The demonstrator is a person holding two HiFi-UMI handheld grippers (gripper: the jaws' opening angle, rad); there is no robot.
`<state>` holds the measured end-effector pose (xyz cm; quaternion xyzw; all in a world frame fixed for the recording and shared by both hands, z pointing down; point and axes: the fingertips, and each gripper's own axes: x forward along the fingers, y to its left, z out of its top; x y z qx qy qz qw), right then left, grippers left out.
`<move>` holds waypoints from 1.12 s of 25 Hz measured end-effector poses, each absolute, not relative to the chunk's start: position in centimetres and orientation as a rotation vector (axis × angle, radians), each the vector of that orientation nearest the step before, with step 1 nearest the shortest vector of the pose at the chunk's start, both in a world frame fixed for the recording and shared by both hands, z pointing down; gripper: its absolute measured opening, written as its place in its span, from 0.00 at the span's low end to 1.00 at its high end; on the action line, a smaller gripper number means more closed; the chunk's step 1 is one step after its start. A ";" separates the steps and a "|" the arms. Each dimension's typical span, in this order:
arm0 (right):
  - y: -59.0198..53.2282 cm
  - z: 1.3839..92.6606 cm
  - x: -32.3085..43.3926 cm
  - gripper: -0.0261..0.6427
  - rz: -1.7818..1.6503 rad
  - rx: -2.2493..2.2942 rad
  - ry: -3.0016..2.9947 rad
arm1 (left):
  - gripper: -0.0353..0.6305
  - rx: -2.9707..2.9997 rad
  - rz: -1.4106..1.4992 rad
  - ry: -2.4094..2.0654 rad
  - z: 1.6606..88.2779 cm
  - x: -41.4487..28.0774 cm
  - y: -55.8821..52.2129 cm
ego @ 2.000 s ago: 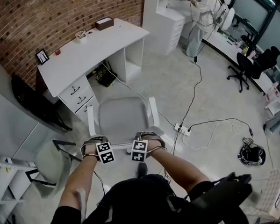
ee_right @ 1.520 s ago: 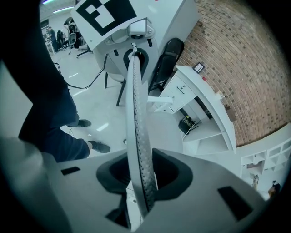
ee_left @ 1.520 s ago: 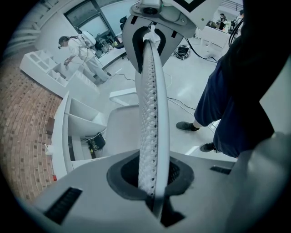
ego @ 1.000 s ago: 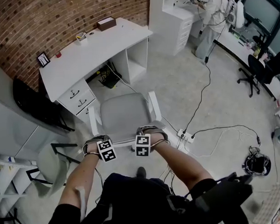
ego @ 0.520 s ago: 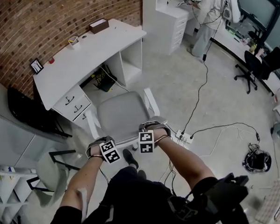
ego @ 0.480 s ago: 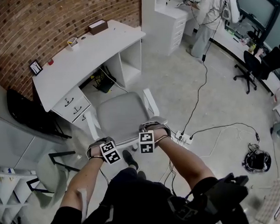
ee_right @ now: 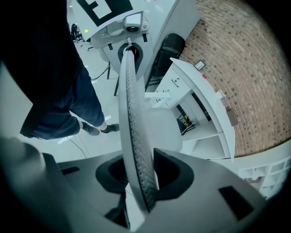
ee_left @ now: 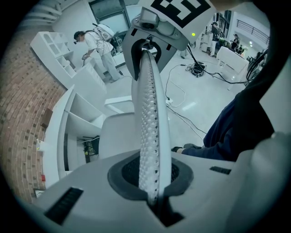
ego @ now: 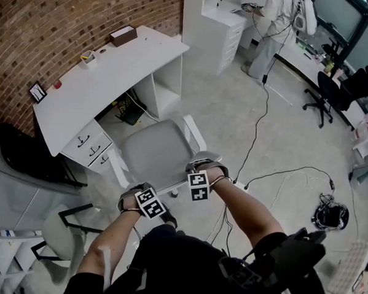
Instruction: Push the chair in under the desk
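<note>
Counter (ego: pixel 106 76) sits upper left with its kneehole open. Left tool (ego: pixel 137 198) has its jaws together and rests at the back edge of the chair (ego: pixel 153 152). The chair is out on the floor, seat facing the kneehole, not yet under. Right tool (ego: pixel 202 172) is on the other back corner, jaws just eased partway apart with nothing visibly pinched. Looks mid-push to me. Next it needs a straight shove, armrests lined up with the gap.

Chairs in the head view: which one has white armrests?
The light grey chair facing the white desk; white armrests flank its seat. The black office chair at right and the grey chair at lower left have dark frames.
</note>
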<state>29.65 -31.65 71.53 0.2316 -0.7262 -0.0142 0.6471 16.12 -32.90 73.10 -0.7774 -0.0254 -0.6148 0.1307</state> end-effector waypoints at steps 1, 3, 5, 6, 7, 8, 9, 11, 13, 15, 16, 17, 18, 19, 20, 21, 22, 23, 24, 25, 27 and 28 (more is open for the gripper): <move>-32.1 71.5 30.2 0.22 -0.030 0.528 -1.648 | 0.09 -2.258 -1.781 -0.078 73.0 16.6 -33.4; -33.1 71.5 31.1 0.22 -0.029 0.533 -1.637 | 0.09 -2.261 -1.779 -0.080 73.1 17.5 -34.3; -34.2 71.7 31.6 0.22 -0.029 0.534 -1.634 | 0.09 -2.265 -1.786 -0.082 73.2 18.0 -35.3; -34.7 71.7 31.8 0.22 -0.032 0.536 -1.636 | 0.09 -2.265 -1.790 -0.082 73.2 18.2 -35.8; -35.2 71.8 32.1 0.22 -0.036 0.538 -1.637 | 0.09 -2.265 -1.796 -0.078 73.3 18.5 -36.3; -35.6 71.8 32.5 0.22 -0.042 0.540 -1.637 | 0.09 -2.267 -1.805 -0.074 73.3 18.8 -36.7; -36.0 71.8 32.8 0.22 -0.047 0.542 -1.637 | 0.09 -2.271 -1.816 -0.071 73.4 19.1 -37.1; -36.9 71.8 33.6 0.23 -0.057 0.545 -1.637 | 0.09 -2.280 -1.834 -0.066 73.4 19.7 -37.7; -37.8 71.8 34.1 0.23 -0.062 0.543 -1.638 | 0.08 -2.279 -1.834 -0.053 73.2 20.2 -38.3; -38.3 71.8 34.5 0.23 -0.060 0.524 -1.643 | 0.08 -2.283 -1.831 -0.040 73.0 20.6 -38.6; -38.4 71.9 34.7 0.23 -0.057 0.511 -1.645 | 0.08 -2.289 -1.832 -0.036 73.0 20.7 -38.7; -38.7 71.9 34.8 0.23 -0.056 0.500 -1.648 | 0.08 -2.293 -1.834 -0.033 73.0 20.9 -38.8; -39.0 71.9 35.0 0.23 -0.054 0.492 -1.652 | 0.08 -2.295 -1.836 -0.030 72.9 21.1 -39.1; -39.3 71.9 35.2 0.23 -0.053 0.483 -1.658 | 0.08 -2.298 -1.839 -0.029 72.9 21.2 -39.3; -39.6 71.9 35.3 0.23 -0.051 0.473 -1.664 | 0.08 -2.301 -1.841 -0.027 72.9 21.5 -39.5; -39.8 71.9 35.6 0.23 -0.053 0.462 -1.671 | 0.08 -2.304 -1.841 -0.022 72.9 21.8 -39.7; -40.0 72.0 35.9 0.23 -0.063 0.454 -1.675 | 0.08 -2.305 -1.840 -0.016 72.9 22.1 -39.9; -40.4 72.0 36.4 0.23 -0.080 0.449 -1.677 | 0.08 -2.306 -1.837 -0.008 72.9 22.6 -40.2; -40.9 72.0 36.8 0.21 -0.098 0.444 -1.676 | 0.08 -2.306 -1.834 0.000 72.9 23.1 -40.6; -41.4 72.0 37.2 0.20 -0.113 0.438 -1.675 | 0.08 -2.306 -1.835 0.005 72.9 23.5 -41.2; -42.6 72.0 37.8 0.19 -0.141 0.418 -1.680 | 0.08 -2.311 -1.847 0.015 73.0 24.1 -42.2; -43.0 72.2 37.9 0.18 -0.157 0.404 -1.684 | 0.08 -2.314 -1.858 0.025 73.0 24.2 -42.6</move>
